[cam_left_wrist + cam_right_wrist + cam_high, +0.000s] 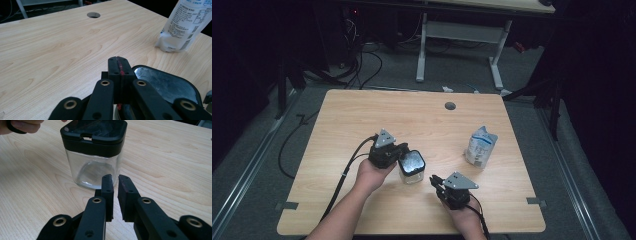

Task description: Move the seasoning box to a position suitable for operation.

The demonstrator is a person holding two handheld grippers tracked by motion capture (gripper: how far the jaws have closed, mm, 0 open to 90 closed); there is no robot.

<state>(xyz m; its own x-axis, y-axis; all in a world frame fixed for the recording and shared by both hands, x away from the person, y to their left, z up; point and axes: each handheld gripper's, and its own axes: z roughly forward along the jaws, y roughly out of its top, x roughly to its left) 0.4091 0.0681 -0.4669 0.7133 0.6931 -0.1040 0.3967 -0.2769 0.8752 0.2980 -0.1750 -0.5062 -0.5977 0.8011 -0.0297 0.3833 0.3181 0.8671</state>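
A clear glass jar (411,167) with a black square lid stands near the middle of the wooden table (362,115). My left gripper (401,151) is at the jar's left, its jaws pressed together with nothing between them. In the left gripper view these jaws (119,65) sit just beside and above the lid (165,83). My right gripper (435,180) is to the right of the jar and points at it. In the right gripper view its jaws (115,180) stand a narrow gap apart, just short of the jar (93,150), holding nothing.
A white soft pouch (480,146) with blue print stands at the right of the table, also in the left gripper view (185,25). A round cable hole (450,106) lies near the far edge. Another desk's legs (421,50) and cables are on the floor beyond.
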